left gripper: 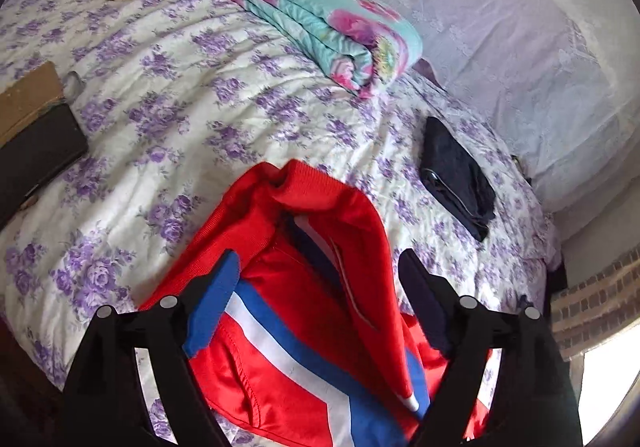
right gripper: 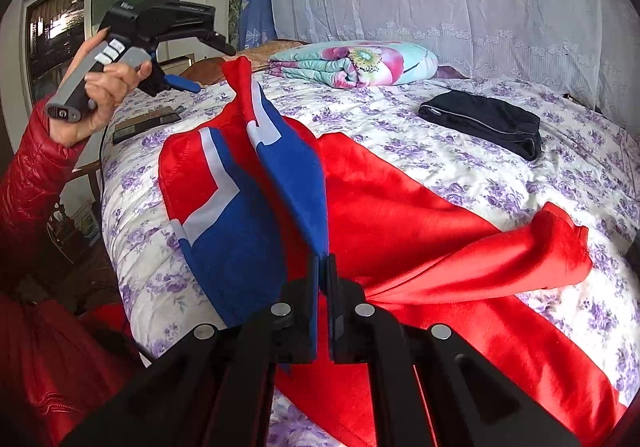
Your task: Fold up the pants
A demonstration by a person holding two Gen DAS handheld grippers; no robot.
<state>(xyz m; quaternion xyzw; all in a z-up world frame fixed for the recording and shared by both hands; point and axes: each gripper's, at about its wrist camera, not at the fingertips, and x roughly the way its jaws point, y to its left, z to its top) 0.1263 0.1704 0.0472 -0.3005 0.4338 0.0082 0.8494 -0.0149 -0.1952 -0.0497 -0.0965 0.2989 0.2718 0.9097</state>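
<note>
Fingers (right gripper: 324, 287) of the right gripper (right gripper: 324, 267) pinch shiny red-and-blue striped pants (right gripper: 400, 207); left gripper (left gripper: 316, 275) at ten o'clock gapes, released

I find almost nothing that I can read. On the butt of the left gripper's grey handle (right gripper: 66, 111), at about 9 o'clock in my right wrist view, stands one white mark like a letter "G". Small print on its black body is too blurred.
</note>
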